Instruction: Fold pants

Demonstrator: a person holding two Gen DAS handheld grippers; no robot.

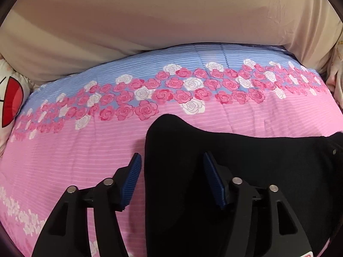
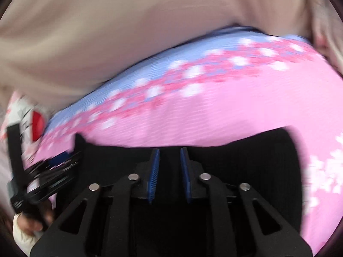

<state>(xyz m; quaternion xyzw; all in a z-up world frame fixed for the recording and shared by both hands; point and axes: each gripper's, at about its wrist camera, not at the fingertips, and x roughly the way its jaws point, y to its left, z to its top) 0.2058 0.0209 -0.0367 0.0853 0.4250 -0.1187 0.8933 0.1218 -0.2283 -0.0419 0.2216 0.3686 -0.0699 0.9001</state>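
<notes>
Left wrist view shows the black soft fabric pants [image 1: 246,171] lying on a pink and blue quilted bedspread printed with pink and white roses [image 1: 75,160]. The left gripper [image 1: 172,165], black with blue ribbed pads, stands with its jaws apart: the pants' rounded edge runs up between them, one pad over the bedspread just beside that edge, the other over the pants, and neither pad presses on the cloth. Beyond the pants, past the band of roses, a beige cloth [image 1: 171,15] covers the far side. Off the pants' left side, at the bedspread's edge, lies a white cushion with a red patch [image 1: 10,105].

Right wrist view is blurred. The right gripper [image 2: 169,156] sits over the pants [image 2: 246,160], its blue pads drawn near together with dark cloth between them; whether they pinch it I cannot tell. Left of the pants a hand in a pale sleeve [image 2: 27,224] grips the other tool.
</notes>
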